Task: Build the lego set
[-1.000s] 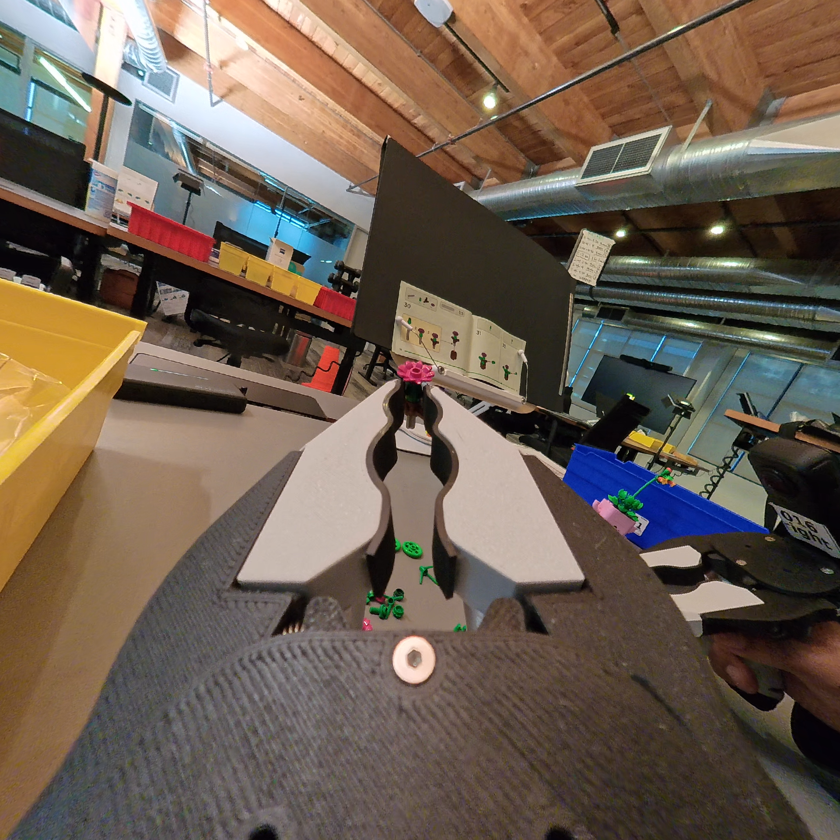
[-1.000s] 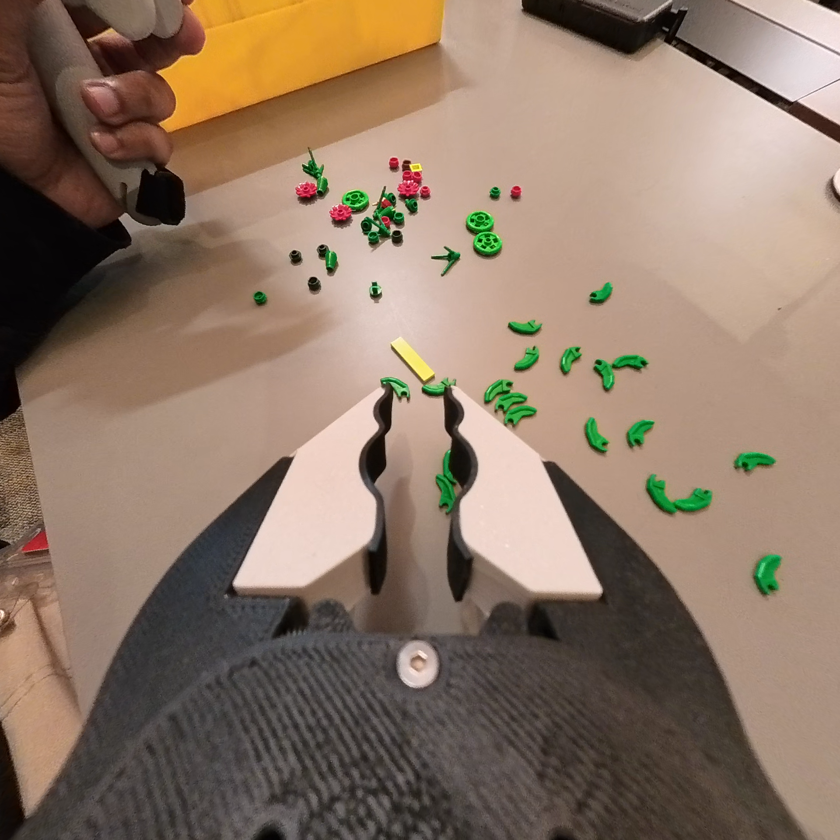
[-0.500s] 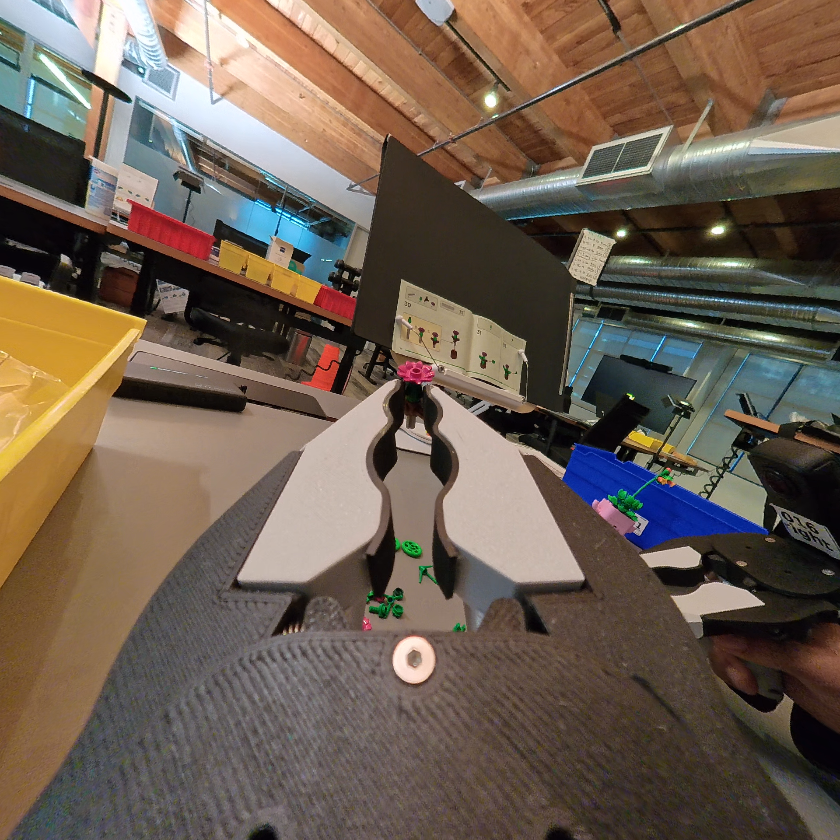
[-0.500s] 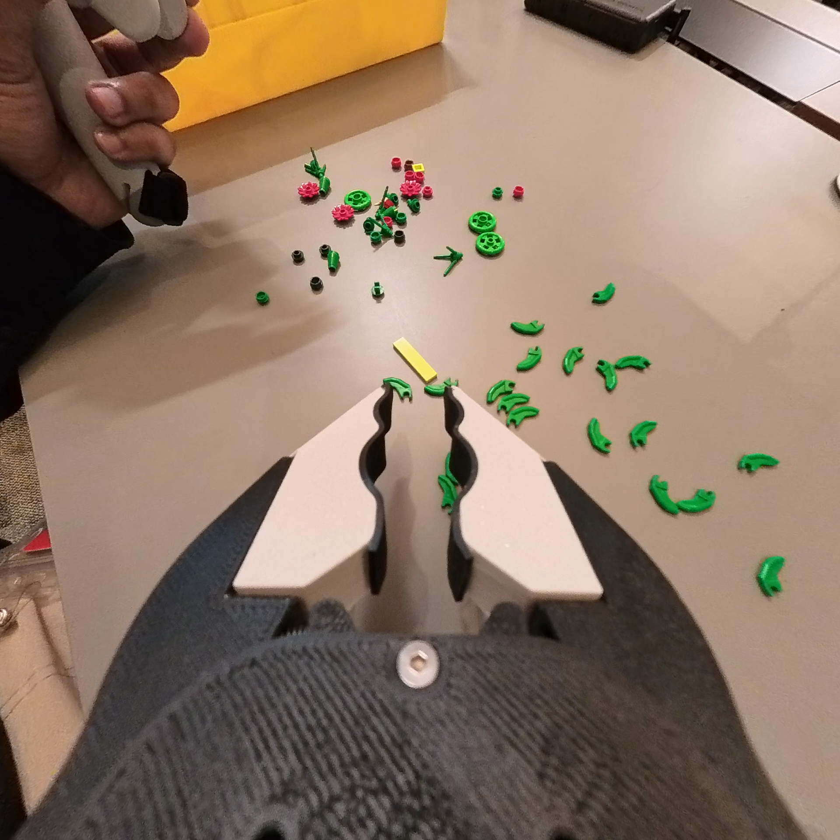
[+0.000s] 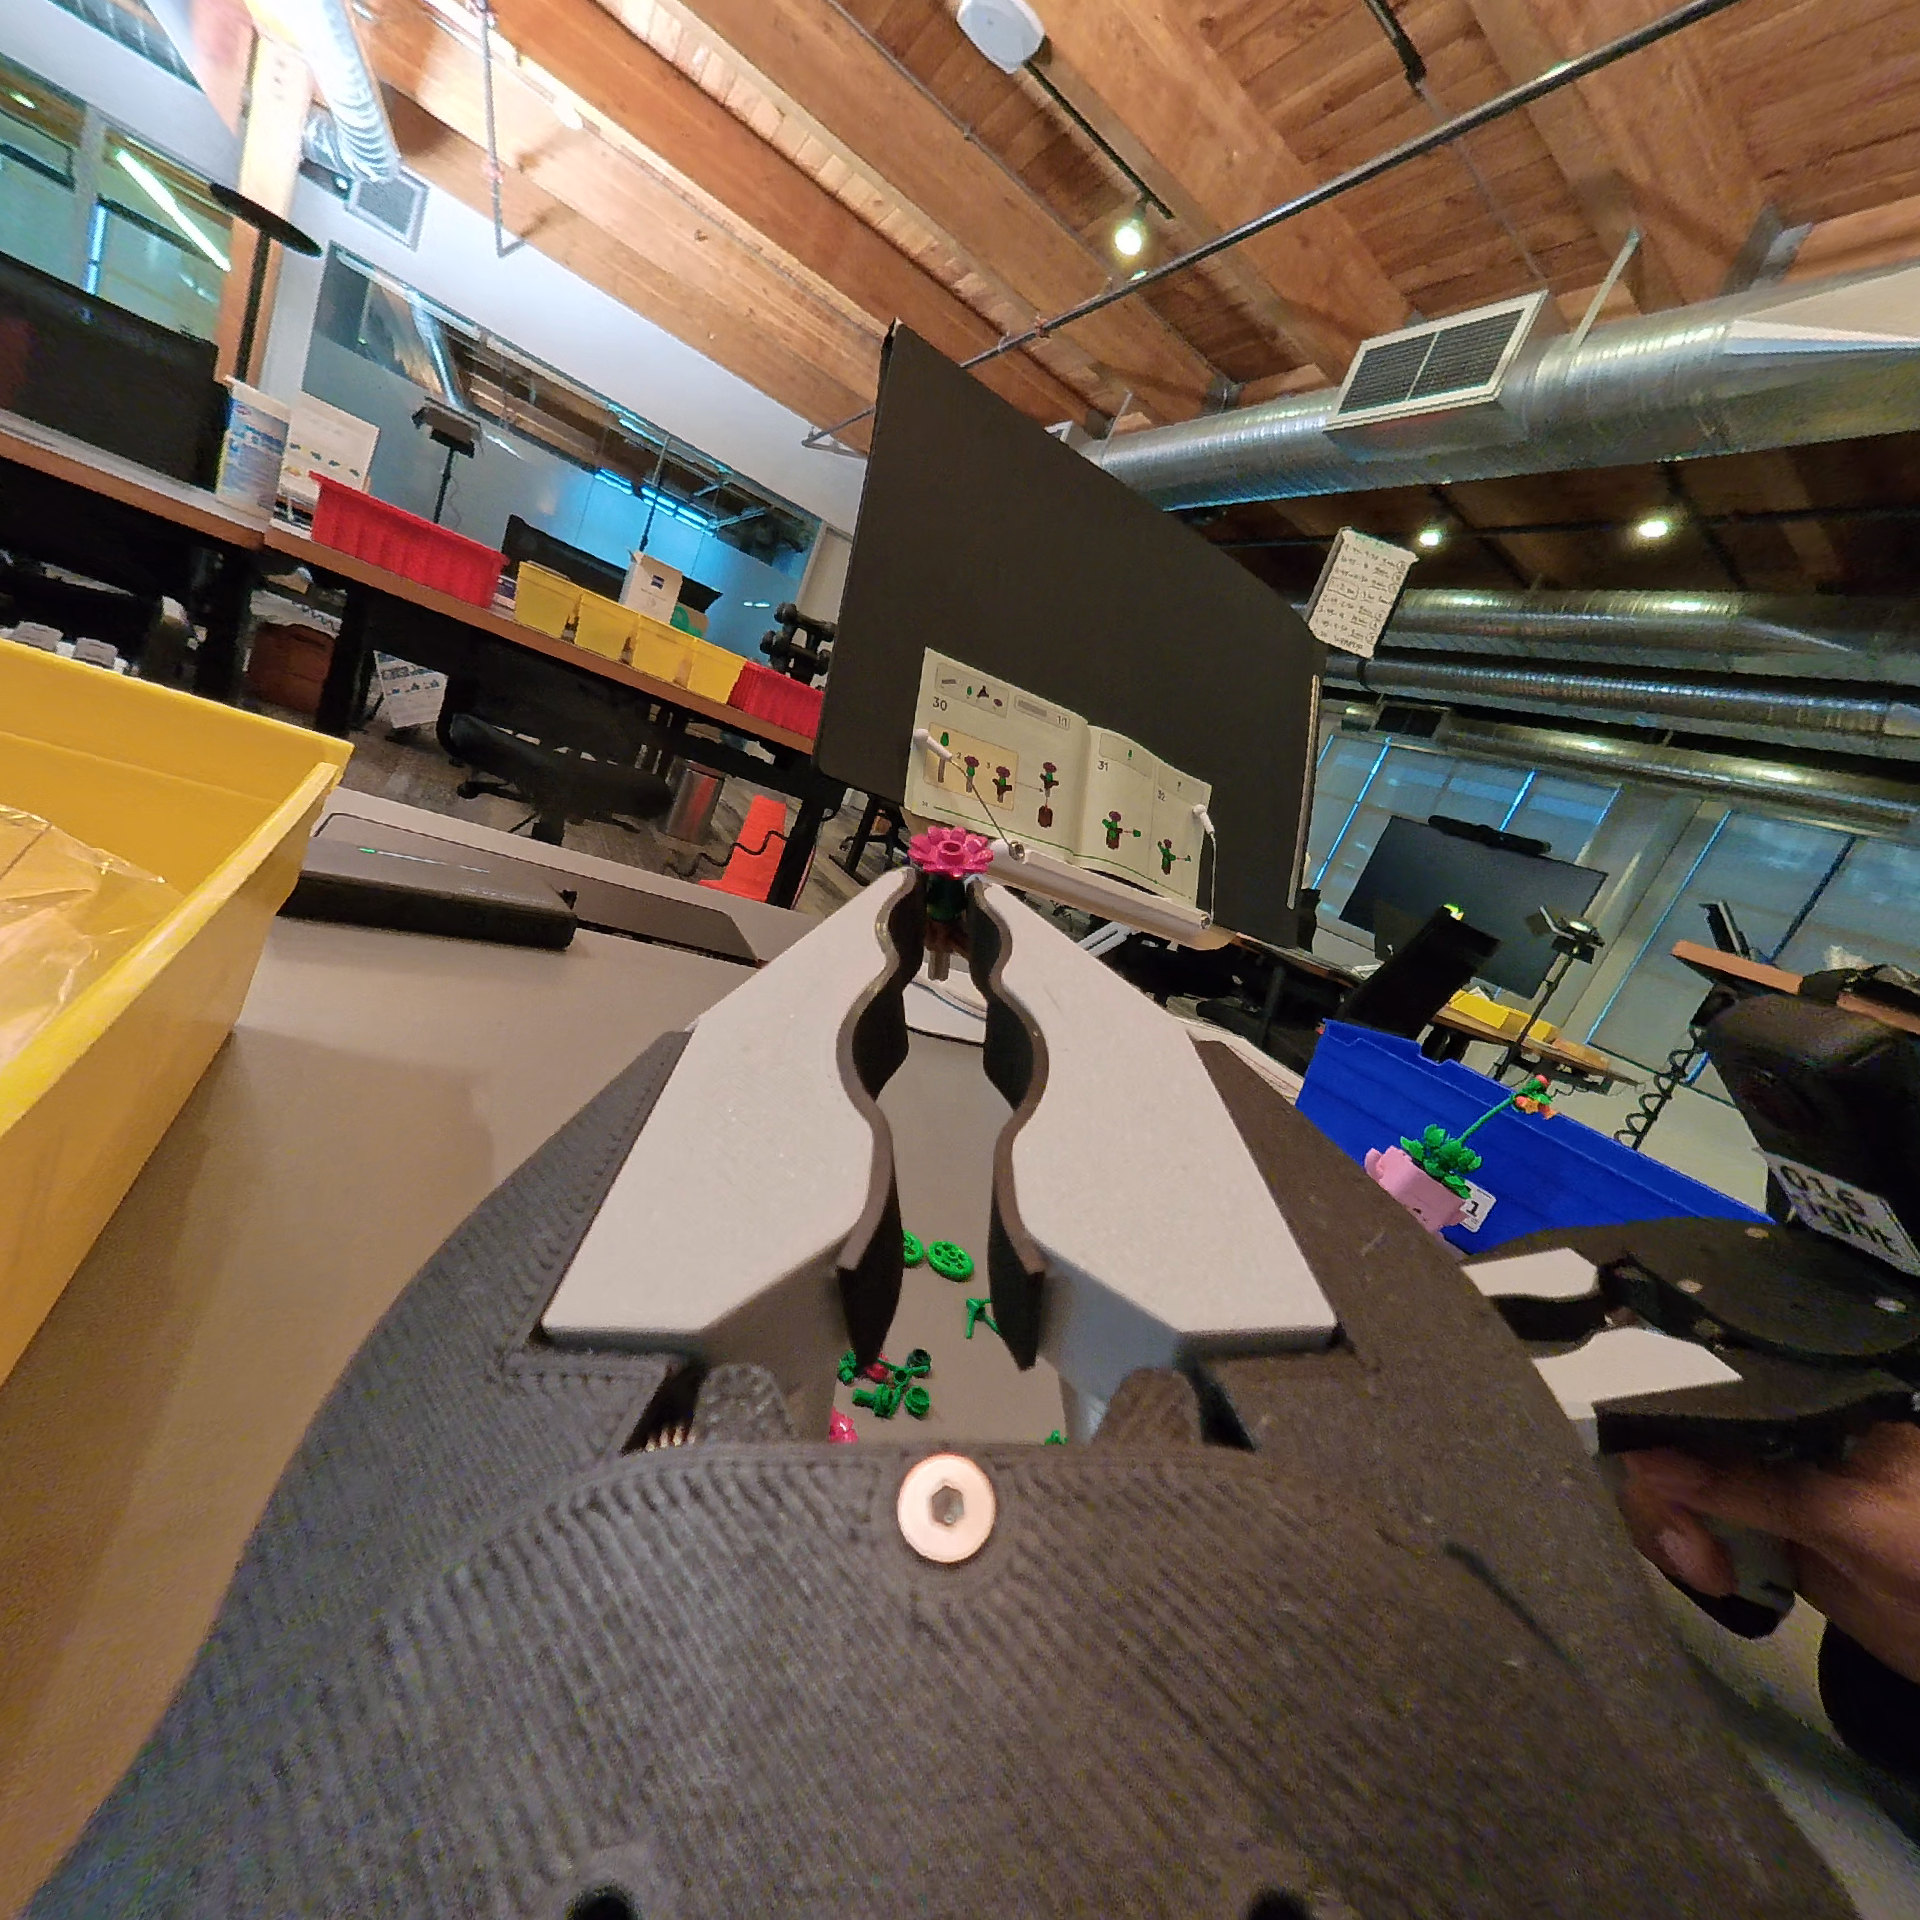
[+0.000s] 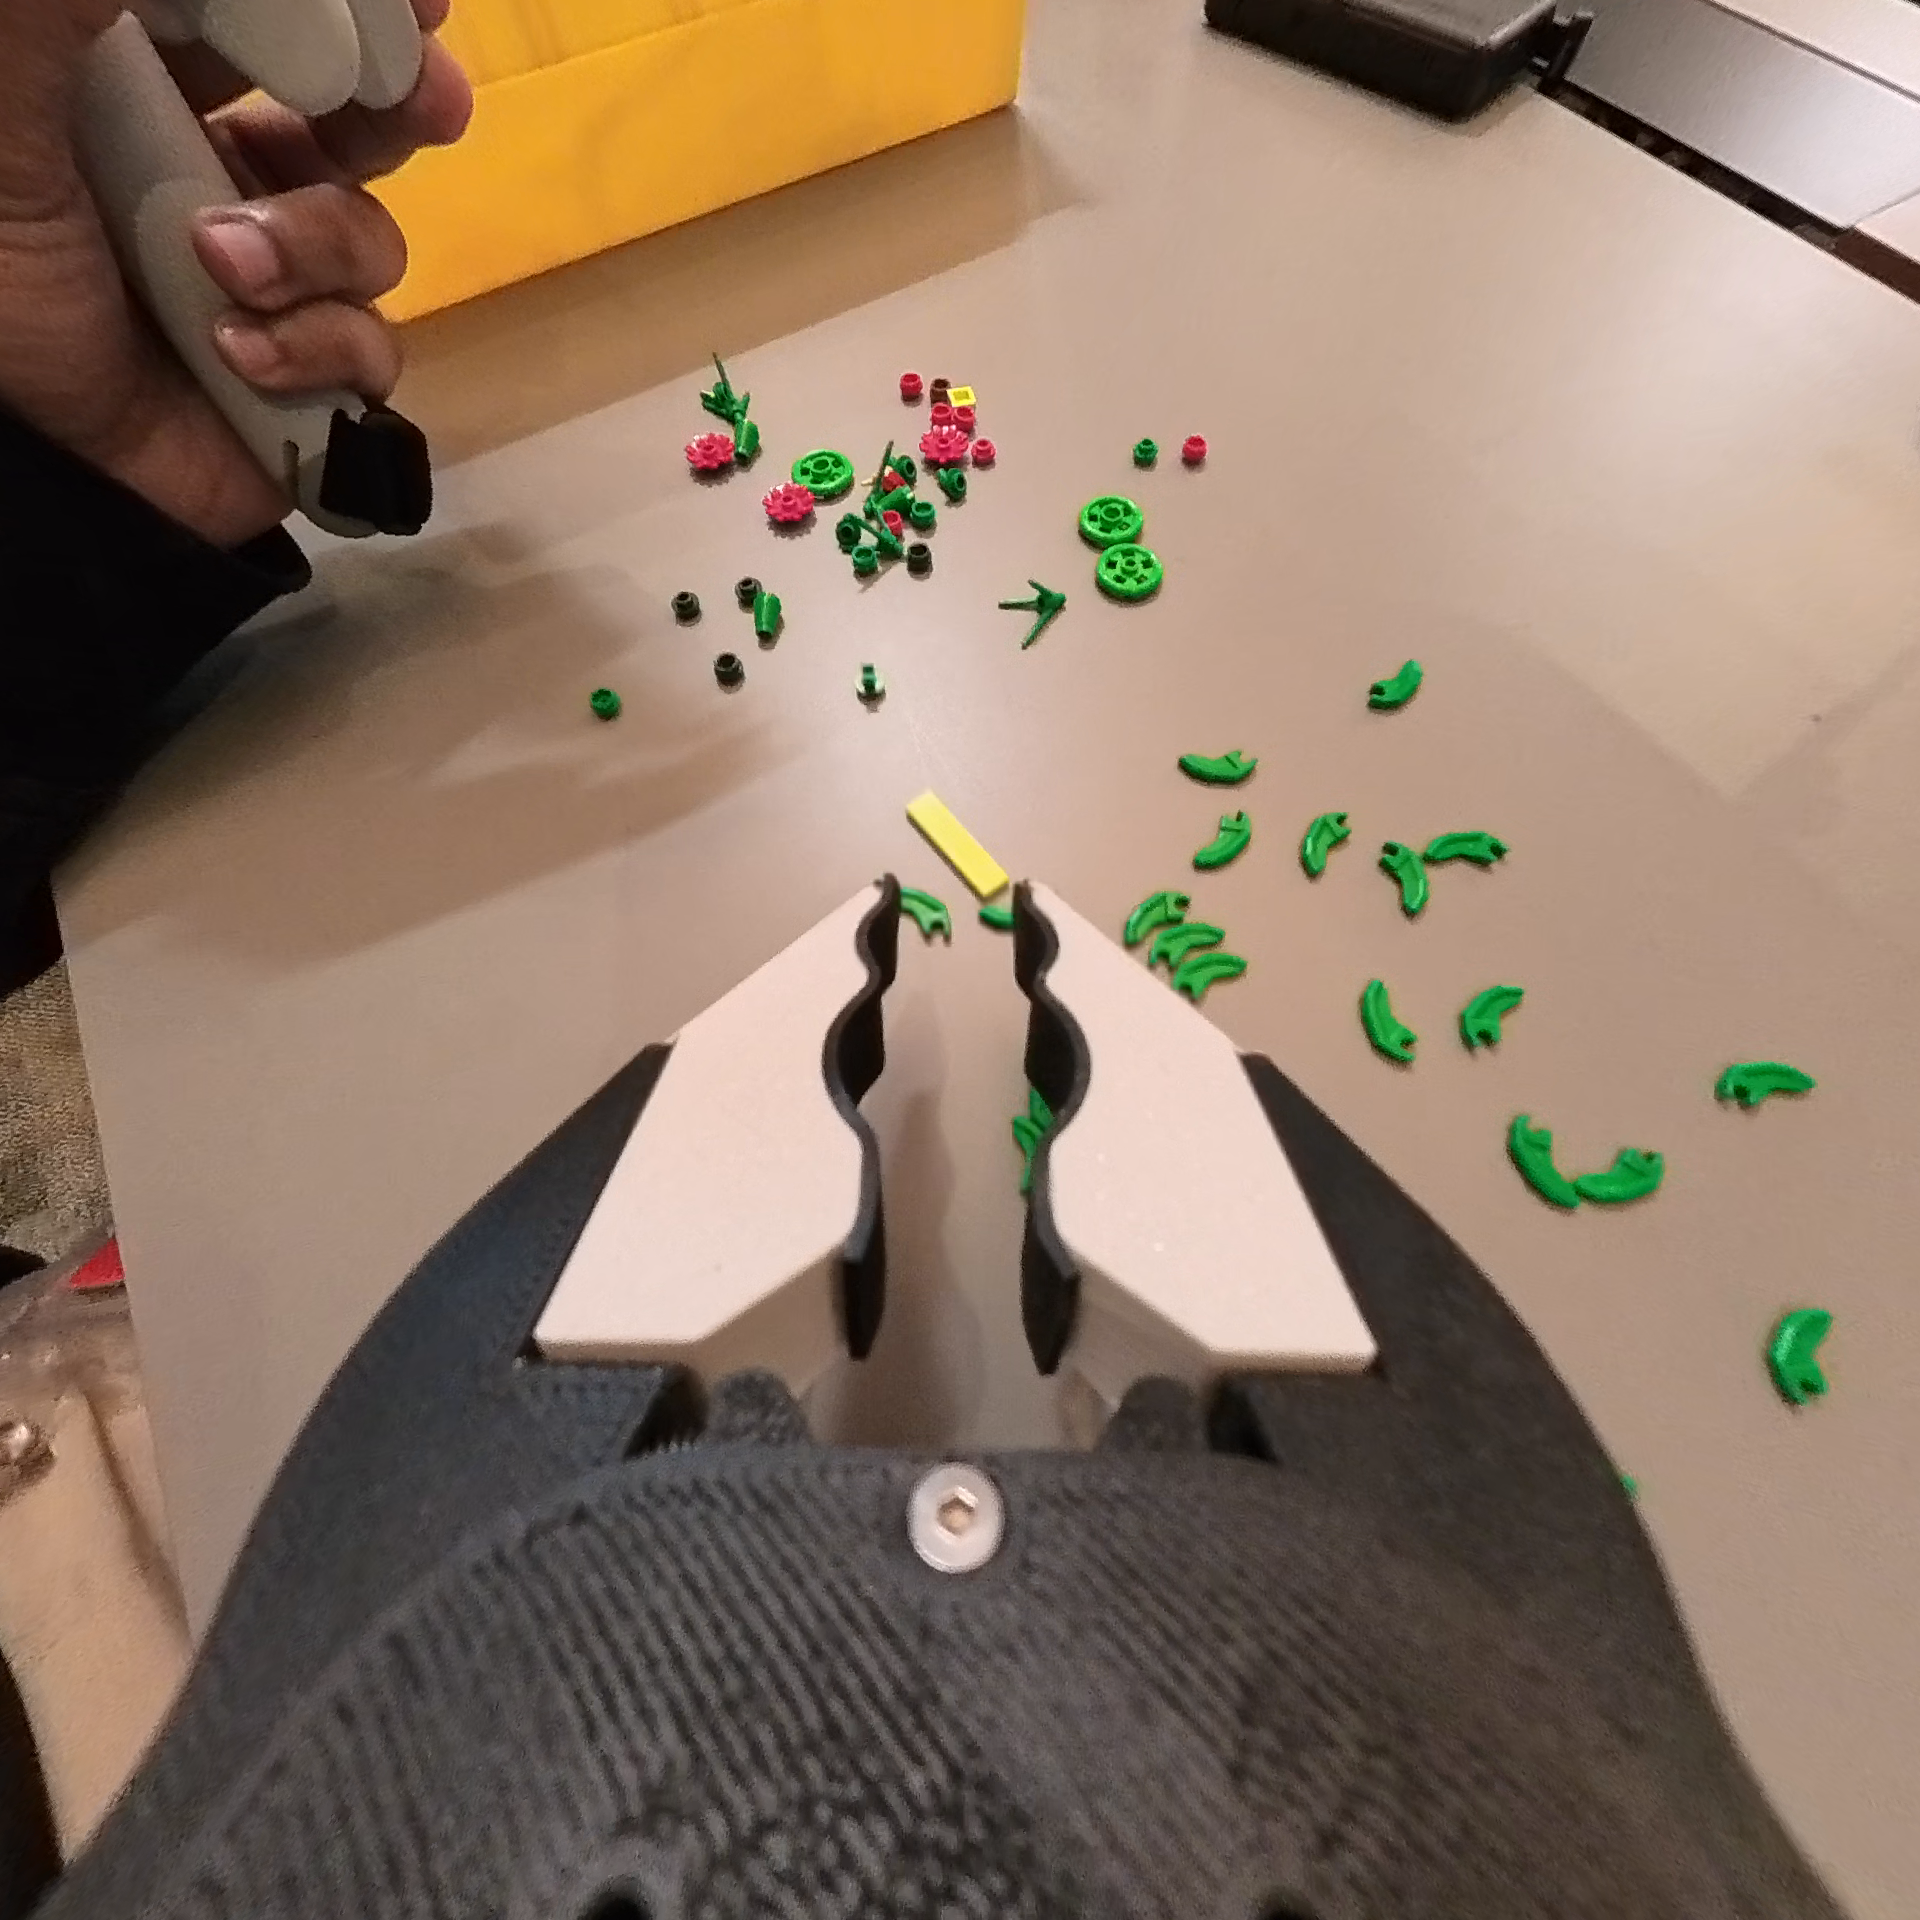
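Legible markings, wording withheld: an open instruction booklet (image 5: 1049, 790) at 12 o'clock; a white label (image 5: 1839, 1216) on the right gripper's camera at 3 o'clock.

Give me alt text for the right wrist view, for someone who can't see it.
The right gripper, fingers apart and empty, hovers low over a tan table by a yellow strip and scattered curved green leaf pieces. Farther off lie small green and pink flower parts, a yellow bin, and a hand holding the other gripper's handle.

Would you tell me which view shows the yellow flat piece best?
The right wrist view: the yellow flat piece lies unobstructed on the table just ahead of the open right gripper. The left wrist view does not show it.
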Tool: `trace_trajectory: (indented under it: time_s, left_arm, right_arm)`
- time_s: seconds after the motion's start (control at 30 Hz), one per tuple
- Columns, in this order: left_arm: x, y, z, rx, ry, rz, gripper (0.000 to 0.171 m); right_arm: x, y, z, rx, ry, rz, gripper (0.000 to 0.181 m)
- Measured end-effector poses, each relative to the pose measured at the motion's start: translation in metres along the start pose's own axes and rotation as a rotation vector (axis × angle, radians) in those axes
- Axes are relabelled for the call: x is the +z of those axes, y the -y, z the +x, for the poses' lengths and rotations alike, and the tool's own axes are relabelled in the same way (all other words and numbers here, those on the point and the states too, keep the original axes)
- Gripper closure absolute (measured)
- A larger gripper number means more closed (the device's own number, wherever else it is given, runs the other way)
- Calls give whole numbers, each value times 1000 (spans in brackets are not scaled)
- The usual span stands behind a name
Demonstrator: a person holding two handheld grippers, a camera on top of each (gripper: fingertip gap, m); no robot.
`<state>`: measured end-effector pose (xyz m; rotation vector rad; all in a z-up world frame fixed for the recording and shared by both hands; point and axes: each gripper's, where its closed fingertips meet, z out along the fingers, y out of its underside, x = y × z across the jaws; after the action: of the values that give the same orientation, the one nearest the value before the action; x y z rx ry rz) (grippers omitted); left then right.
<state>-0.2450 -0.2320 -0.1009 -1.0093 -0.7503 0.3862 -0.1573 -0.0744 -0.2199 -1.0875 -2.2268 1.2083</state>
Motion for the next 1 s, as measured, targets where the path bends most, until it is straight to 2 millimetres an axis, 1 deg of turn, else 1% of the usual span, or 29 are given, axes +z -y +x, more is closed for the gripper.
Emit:
trace_trajectory:
  time_s: [0.1,0.17,0.3,0.37,0.43,0.5,0.57,0.67,0.73,0.83,0.87,1.0]
  left_arm:
    - [0,0,0,-1,0,1,168]
    - [0,0,0,-1,0,1,168]
    - [-1,2,0,-1,1,7,168]
    - [-2,3,-1,-3,3,11,168]
    - [-3,5,-3,-8,3,15,168]
    - [-3,5,-3,-18,-6,12,168]
    - [-2,5,-3,-24,-9,12,168]
    - [-3,6,-3,-28,-13,12,168]
    - [-3,7,-4,-23,-9,14,168]
    - [-5,9,-7,-32,-2,20,168]
    - [-5,9,-7,-40,-2,21,168]
    - [-4,8,-7,-41,0,16,168]
  right_arm:
    - [11,19,-10,7,37,40,163]
    - [25,34,-20,-9,63,57,163]
    - [64,58,-27,-60,75,34,163]
    - [84,68,-31,-43,98,25,163]
    - [99,73,-39,-15,136,10,163]
    - [113,70,-44,-25,137,-24,163]
    - [124,62,-45,-40,129,-73,163]
    - [133,56,-50,-26,152,-102,161]
    - [136,54,-50,-27,149,-118,161]
    - [138,48,-39,-39,97,-160,161]
    - [137,47,-34,-39,78,-163,164]
    - [130,43,-21,1,61,-164,161]
